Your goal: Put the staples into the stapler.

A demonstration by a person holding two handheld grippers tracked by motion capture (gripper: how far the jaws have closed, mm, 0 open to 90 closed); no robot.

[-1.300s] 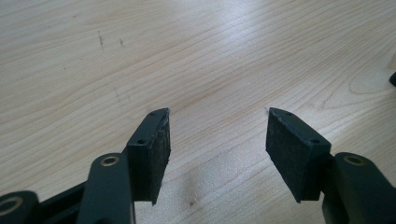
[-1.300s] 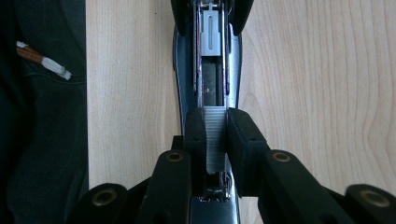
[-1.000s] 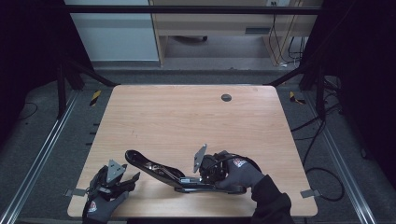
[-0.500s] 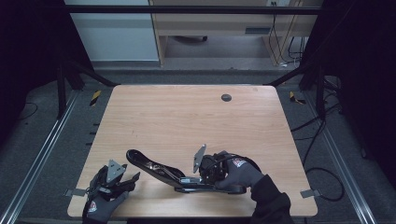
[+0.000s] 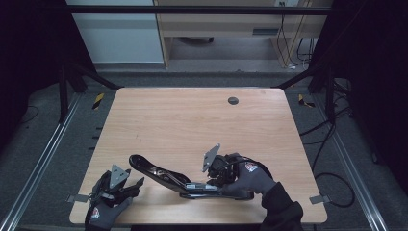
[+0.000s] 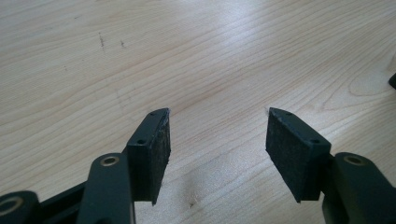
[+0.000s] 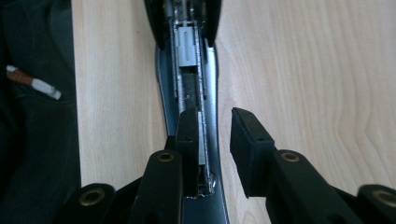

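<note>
A black stapler (image 5: pixel 163 174) lies opened out flat near the table's front edge, with its metal staple channel (image 7: pixel 187 60) facing up. My right gripper (image 5: pixel 199 184) sits at the stapler's right end and points left along it. Its jaws have just been opening. In the right gripper view my right gripper (image 7: pixel 215 135) has one pad over the channel's rail and the other standing apart over the wood, so nothing is pinched. My left gripper (image 5: pixel 132 185) rests at the front left, short of the stapler's raised arm. In its own view my left gripper (image 6: pixel 217 130) is open over bare wood.
The light wooden table (image 5: pixel 192 120) has a dark round grommet hole (image 5: pixel 233 100) at the back. The front edge lies just behind both hands. Dark clothing (image 7: pixel 32 116) shows past that edge. Metal rails and cables run along the floor on both sides.
The right hand and its gripper have shifted very slightly by the stapler's end. The stapler and the left gripper lie as before.
</note>
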